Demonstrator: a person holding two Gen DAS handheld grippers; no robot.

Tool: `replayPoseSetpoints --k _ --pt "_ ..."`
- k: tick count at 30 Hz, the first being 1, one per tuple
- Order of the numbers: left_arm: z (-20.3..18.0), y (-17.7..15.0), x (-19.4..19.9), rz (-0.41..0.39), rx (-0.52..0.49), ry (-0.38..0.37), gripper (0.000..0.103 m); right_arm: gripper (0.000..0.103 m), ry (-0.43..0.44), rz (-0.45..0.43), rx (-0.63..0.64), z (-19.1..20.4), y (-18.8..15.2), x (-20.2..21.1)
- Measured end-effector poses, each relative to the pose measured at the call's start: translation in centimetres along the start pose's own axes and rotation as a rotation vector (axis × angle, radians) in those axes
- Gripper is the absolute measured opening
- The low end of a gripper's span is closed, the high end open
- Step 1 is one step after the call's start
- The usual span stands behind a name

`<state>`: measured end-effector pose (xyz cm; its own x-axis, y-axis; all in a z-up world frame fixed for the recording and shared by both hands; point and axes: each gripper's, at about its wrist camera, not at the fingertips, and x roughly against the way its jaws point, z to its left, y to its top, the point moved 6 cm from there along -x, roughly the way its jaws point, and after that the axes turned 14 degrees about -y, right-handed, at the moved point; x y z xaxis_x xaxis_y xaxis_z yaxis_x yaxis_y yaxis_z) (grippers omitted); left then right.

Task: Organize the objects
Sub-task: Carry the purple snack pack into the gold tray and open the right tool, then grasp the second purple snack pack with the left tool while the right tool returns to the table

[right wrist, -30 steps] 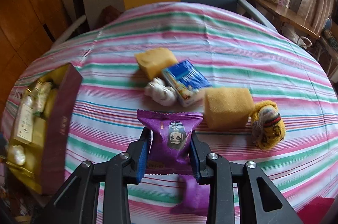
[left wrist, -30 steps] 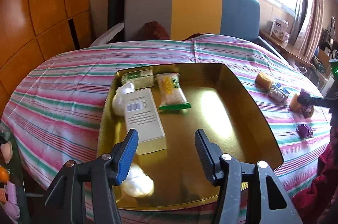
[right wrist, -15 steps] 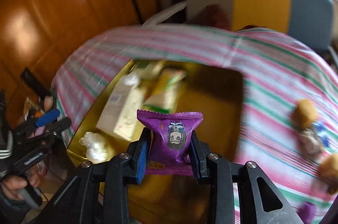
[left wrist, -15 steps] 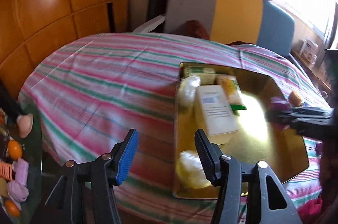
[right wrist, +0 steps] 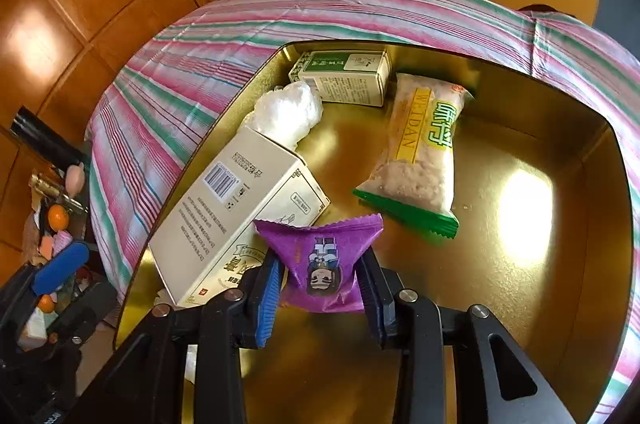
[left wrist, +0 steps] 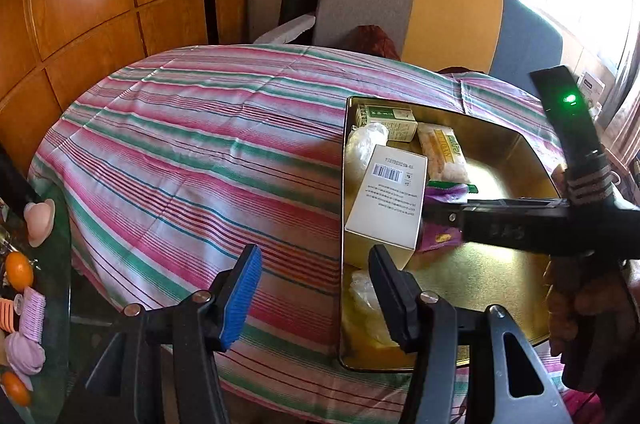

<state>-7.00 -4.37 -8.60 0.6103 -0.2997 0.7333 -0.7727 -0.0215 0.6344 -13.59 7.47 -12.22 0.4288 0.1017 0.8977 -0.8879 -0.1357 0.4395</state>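
Purple packet (right wrist: 324,264), pinched in the right hand-held gripper (right wrist: 320,288), now hangs over the gold tray (right wrist: 520,264) instead of the worktop (left wrist: 192,152). The left hand-held gripper (left wrist: 312,288), spread and empty, has swung left of the tray.

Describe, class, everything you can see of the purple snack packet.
The purple snack packet is a small glossy foil-like wrapper with zigzag-crimped edges and a cartoon figure printed on its face. The right hand-held gripper is shut on it, one pad on each side, bowing it slightly. It hangs above the floor of the gold tray, next to the cream box. From the left wrist camera only its ends show.
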Motion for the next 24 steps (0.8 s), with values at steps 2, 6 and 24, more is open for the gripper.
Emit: replayPoseSetpoints --k 2,6,24 --pt "-0.2 0.0 0.1 -0.003 -0.007 0.002 0.056 0.054 0.015 -0.021 -0.030 -0.4 0.1 0.5" --pt "-0.8 0.1 0.3 -0.009 -0.027 0.004 0.056 0.057 0.044 -0.059 -0.082 -1.6 -0.2 2.3" --pt "-5.9 0.1 0.9 -0.020 -0.145 -0.047 0.056 0.076 -0.105 -0.188 -0.154 -12.9 -5.1 11.1"
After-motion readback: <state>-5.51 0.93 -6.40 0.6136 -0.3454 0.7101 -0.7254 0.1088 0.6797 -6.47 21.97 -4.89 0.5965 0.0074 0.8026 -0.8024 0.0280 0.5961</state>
